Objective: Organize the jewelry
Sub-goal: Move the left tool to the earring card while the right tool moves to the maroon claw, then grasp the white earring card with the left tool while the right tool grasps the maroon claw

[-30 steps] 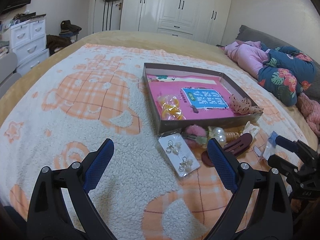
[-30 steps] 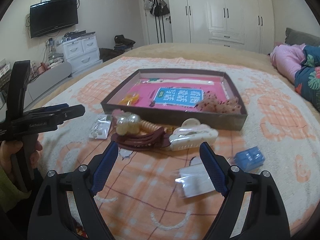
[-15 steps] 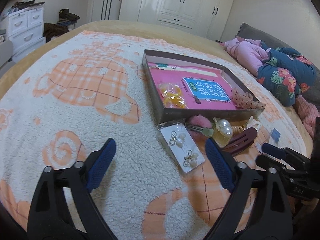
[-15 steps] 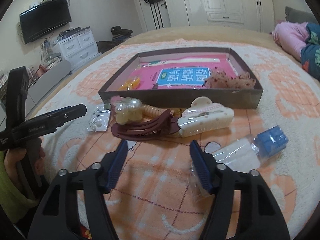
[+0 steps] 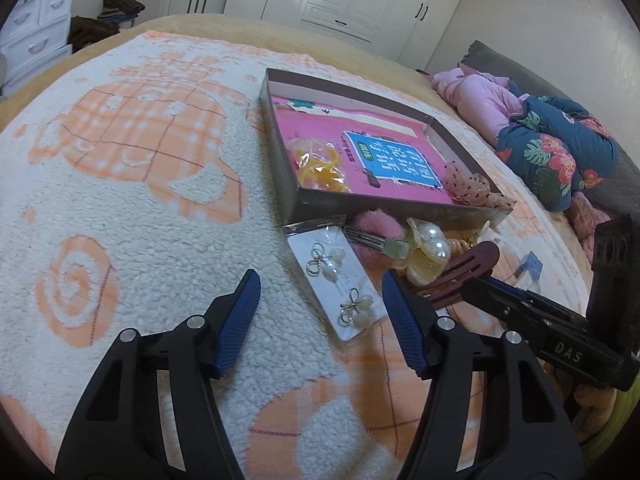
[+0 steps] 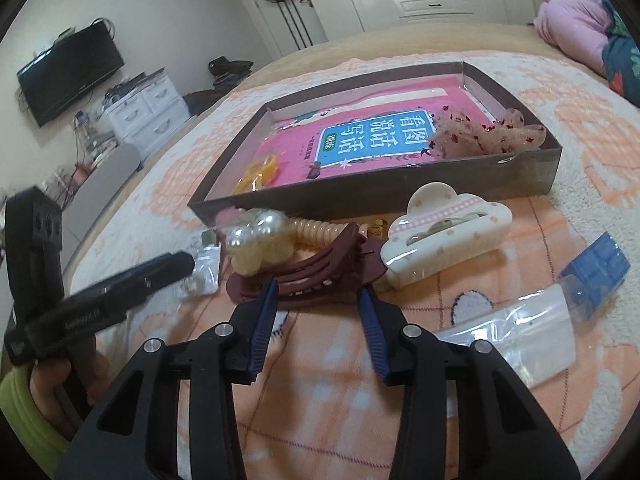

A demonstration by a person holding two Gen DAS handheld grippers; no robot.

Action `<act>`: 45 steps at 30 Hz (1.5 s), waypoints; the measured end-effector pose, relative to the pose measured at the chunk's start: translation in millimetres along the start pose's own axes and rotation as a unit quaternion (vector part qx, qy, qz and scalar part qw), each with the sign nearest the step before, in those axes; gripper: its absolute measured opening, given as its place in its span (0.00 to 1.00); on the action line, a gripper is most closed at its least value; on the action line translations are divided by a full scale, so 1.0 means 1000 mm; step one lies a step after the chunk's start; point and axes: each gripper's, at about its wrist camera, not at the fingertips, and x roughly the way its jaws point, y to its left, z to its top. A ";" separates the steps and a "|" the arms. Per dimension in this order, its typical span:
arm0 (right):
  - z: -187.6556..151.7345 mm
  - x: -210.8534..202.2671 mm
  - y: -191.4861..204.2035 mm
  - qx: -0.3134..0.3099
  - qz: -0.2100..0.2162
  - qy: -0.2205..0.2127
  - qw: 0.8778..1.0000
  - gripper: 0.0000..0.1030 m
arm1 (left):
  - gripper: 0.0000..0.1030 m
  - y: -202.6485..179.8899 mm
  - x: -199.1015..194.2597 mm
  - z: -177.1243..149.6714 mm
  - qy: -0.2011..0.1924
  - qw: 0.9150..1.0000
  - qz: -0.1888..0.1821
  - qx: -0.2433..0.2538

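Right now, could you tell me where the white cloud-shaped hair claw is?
In the right wrist view the white cloud-shaped hair claw lies on the blanket just outside the box's near wall, right of the dark red hair claw.

The bed [image 5: 248, 36] carries an orange-and-white fleece blanket [image 5: 132, 208]; on it rest a shallow box [image 5: 360, 204], an earring card [image 5: 340, 280] and hair clips [image 6: 304, 276].

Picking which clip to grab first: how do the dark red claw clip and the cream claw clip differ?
The dark red claw clip is plain, curved and bare; the cream claw clip is cloud-shaped, dotted, with a pink checked band, and seems wrapped in clear plastic. The dark red one lies right ahead of the right gripper; the cream one sits further right. Both lie outside the box.
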 end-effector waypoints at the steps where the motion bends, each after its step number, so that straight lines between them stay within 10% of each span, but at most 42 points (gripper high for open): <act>1: 0.001 0.001 -0.001 0.006 0.002 -0.001 1.000 0.38 | 0.53 0.000 0.001 0.000 0.001 1.000 -0.001 0.000; 9: 0.005 0.010 -0.007 0.039 0.013 -0.010 0.999 0.23 | 0.50 -0.006 0.011 0.003 0.008 1.000 -0.011 -0.001; 17: 0.005 0.002 -0.006 0.047 0.034 -0.020 0.998 0.17 | 0.24 -0.003 0.015 0.001 0.019 1.000 -0.006 -0.007; 45: 0.022 -0.063 -0.024 0.019 0.020 -0.105 0.994 0.12 | 0.21 -0.037 -0.035 0.013 -0.047 0.998 -0.018 0.033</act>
